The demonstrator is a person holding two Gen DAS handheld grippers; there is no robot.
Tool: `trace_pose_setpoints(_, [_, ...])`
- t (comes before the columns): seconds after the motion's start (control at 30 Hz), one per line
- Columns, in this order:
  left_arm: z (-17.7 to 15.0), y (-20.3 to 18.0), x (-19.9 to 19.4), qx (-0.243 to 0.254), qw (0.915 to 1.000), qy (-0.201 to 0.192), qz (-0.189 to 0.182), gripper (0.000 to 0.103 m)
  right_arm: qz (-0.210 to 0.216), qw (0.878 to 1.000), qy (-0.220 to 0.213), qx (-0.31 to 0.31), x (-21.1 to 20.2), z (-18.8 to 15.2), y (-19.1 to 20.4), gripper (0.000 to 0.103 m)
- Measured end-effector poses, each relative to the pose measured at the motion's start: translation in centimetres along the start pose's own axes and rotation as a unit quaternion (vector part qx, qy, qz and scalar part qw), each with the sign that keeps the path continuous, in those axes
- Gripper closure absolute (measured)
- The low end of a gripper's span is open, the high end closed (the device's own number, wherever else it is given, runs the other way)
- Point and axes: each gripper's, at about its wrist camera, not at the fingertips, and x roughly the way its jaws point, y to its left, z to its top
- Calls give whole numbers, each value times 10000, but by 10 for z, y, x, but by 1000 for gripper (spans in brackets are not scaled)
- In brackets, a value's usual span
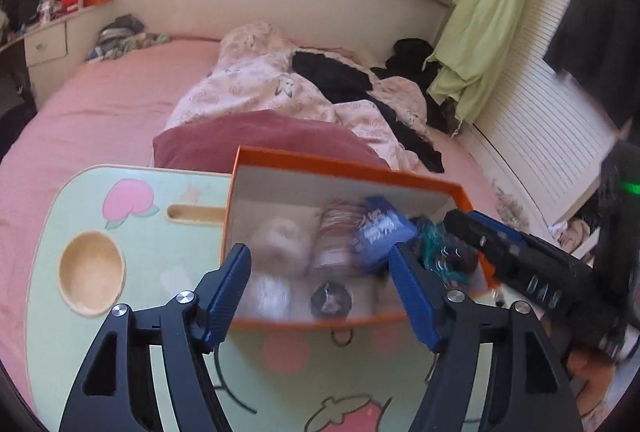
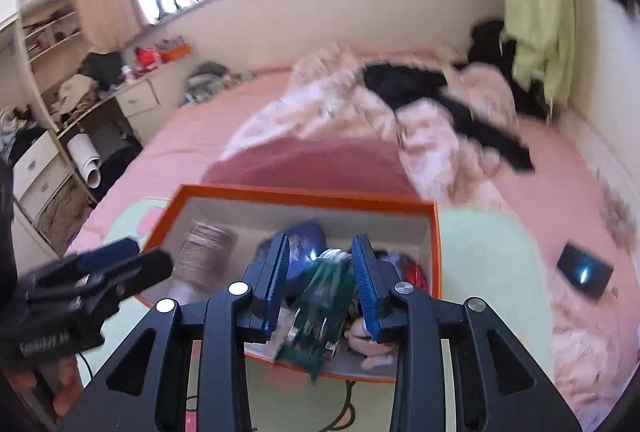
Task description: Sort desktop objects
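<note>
An orange box (image 1: 348,167) with a white inside stands on the mint-green lap desk (image 1: 160,232). In it lie a white fluffy thing (image 1: 276,240), a plastic-wrapped roll (image 1: 336,232), a blue packet (image 1: 380,232) and a dark round thing (image 1: 331,302). My left gripper (image 1: 320,272) hangs open over the box's near side with nothing pressed between its pads; the blue packet is blurred by its right finger. My right gripper (image 2: 322,272) is shut on a flat green card (image 2: 320,308) above the orange box (image 2: 304,193). Each gripper shows in the other's view, the right gripper (image 1: 480,228) over the box's right end, the left gripper (image 2: 132,260) at the box's left.
The lap desk has a round cup hollow (image 1: 91,272) and a slot (image 1: 196,213) at its left. It rests on a pink bed with a dark red pillow (image 1: 260,139) behind the box. A black phone (image 2: 584,274) lies on the bed to the right. Crumpled quilts and dark clothes lie farther back.
</note>
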Motion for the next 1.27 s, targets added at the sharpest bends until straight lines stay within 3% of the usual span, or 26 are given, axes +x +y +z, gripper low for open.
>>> trace_pose_setpoints(0.07, [-17,-5,-12,239,9995,-169,91,13,235,9992,-125,311,-9,-13,-12,66])
trace_pose_setpoints(0.13, [-33,-9,-24,404,9987,-294,112,9,351,9981,-286,426,-19,-34,-16,45])
trace_pose_setpoints(0.2, [-55,-13,-34,532,9982,-276,97,5,378,9979,-389,342,-30,-47,-12,35])
trace_pose_setpoints(0.27, [-80,-19,-38,714,9973,-131,132,1,298,9991,-301,93,-52,-70,-14,32])
trace_pose_setpoints(0.37, [-102,-21,-31,810,9955,103,489,1,-343,9983,93,-472,-55,-108,-1,31])
trace_pose_setpoints(0.43, [-106,-10,-21,538,9966,350,510,1,-816,9929,490,-711,-42,-123,-2,31])
trace_pose_setpoints(0.5, [-107,3,-7,256,9954,674,630,1,-864,9917,744,-592,-34,-126,-9,31])
trace_pose_setpoints(0.57, [-111,8,0,226,9905,740,1135,0,-971,9909,771,-530,-31,-125,-16,27])
trace_pose_setpoints(0.63, [-111,5,7,424,9827,833,1597,0,-1039,9890,853,-612,-28,-126,-17,7])
trace_pose_setpoints(0.67, [-110,4,10,469,9837,816,1535,0,-1019,9884,918,-652,-27,-128,-16,1])
trace_pose_setpoints(1.27, [-103,2,16,635,9852,725,1415,0,-943,9885,904,-759,-26,-127,-15,0])
